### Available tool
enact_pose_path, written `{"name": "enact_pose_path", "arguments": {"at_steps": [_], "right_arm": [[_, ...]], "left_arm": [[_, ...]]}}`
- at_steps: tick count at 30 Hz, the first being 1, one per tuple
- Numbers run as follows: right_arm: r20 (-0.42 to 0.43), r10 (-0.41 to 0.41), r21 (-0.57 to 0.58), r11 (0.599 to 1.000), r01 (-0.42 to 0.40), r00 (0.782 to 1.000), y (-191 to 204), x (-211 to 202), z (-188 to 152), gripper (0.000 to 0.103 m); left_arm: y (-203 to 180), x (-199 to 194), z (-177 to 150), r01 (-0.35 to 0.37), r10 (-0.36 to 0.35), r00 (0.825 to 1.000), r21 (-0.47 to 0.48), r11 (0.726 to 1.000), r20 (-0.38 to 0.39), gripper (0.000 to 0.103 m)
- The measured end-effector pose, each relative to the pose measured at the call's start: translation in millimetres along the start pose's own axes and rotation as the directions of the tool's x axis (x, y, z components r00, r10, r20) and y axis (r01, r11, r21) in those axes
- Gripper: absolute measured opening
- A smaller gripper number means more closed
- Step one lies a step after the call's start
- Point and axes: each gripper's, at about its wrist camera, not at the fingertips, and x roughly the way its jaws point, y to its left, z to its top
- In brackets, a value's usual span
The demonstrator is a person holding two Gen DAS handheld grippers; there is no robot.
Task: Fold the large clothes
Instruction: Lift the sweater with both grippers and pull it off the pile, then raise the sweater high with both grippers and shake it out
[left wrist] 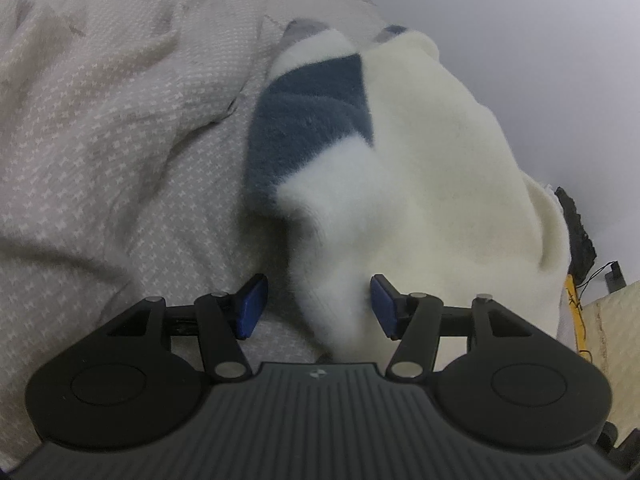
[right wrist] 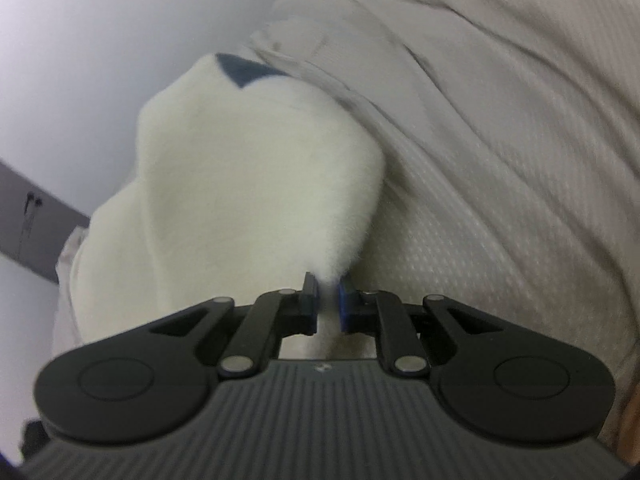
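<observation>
Blue pads (left wrist: 253, 306) of the left gripper (left wrist: 318, 306) stand apart, and we see a white fluffy corner of the fleece garment (left wrist: 420, 168) reaching down between them. The pad on the garment's right side lies against the pile; the other pad is clear of it, over bare bedspread (left wrist: 100, 128). We record the left tool as open, nothing clamped.

On the right wrist view we note the right gripper (right wrist: 329, 306) with its jaws drawn nearly together on a narrow tuft of the same fleece garment (right wrist: 248, 168). White pile shows in the slit between the pads and again below them, near the gripper body. We record this tool as closed on the garment's edge.

Beyond the grippers, the garment lies bunched on the bedspread (right wrist: 500, 140), cream-white over most of its surface. From the left view, a dark blue panel (left wrist: 308, 104) sits on the garment's left half, further up than the gripped corner. A small blue wedge (right wrist: 240, 70) appears at the garment's far end in the right view.

Bedspread is a pale beige weave with a small repeated white pattern, creased into folds beside the garment. Past the garment's far edge we see a plain pale wall (left wrist: 540, 60). At the garment's right, in the left view, a dark object and a yellow strip (left wrist: 573, 300) show; we cannot identify them.
</observation>
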Motion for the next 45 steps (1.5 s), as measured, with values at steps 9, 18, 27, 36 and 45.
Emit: {"name": "enact_pose_path", "arguments": {"at_steps": [9, 18, 27, 36, 45], "right_arm": [[-0.121, 0.105, 0.115, 0.989, -0.091, 0.987, -13.0, 5.4, -6.7, 0.057], [-0.174, 0.158, 0.076, 0.986, -0.147, 0.972, 5.2, 32.8, -10.1, 0.055], [-0.127, 0.327, 0.031, 0.945, -0.326, 0.936, 30.8, 14.8, -7.7, 0.049], [-0.128, 0.248, 0.024, 0.969, -0.247, 0.96, 22.1, 26.8, -7.6, 0.018], [0.024, 0.444, -0.171, 0.885, -0.434, 0.896, 39.3, -45.8, -13.4, 0.016]], "left_arm": [[-13.4, -10.1, -16.7, 0.137, -0.135, 0.988, 0.024, 0.99, -0.08, 0.07], [-4.2, 19.0, -34.5, 0.292, -0.336, 0.911, -0.201, 0.935, -0.24, 0.072], [-26.1, 38.6, -43.5, 0.368, -0.408, 0.868, -0.185, 0.911, -0.283, 0.068], [-16.8, 10.6, -29.8, 0.33, -0.341, 0.937, -0.138, 0.934, -0.068, 0.014], [-44.5, -85.6, -41.9, 0.434, -0.452, 0.88, 0.142, 0.89, 0.144, 0.013]]}}
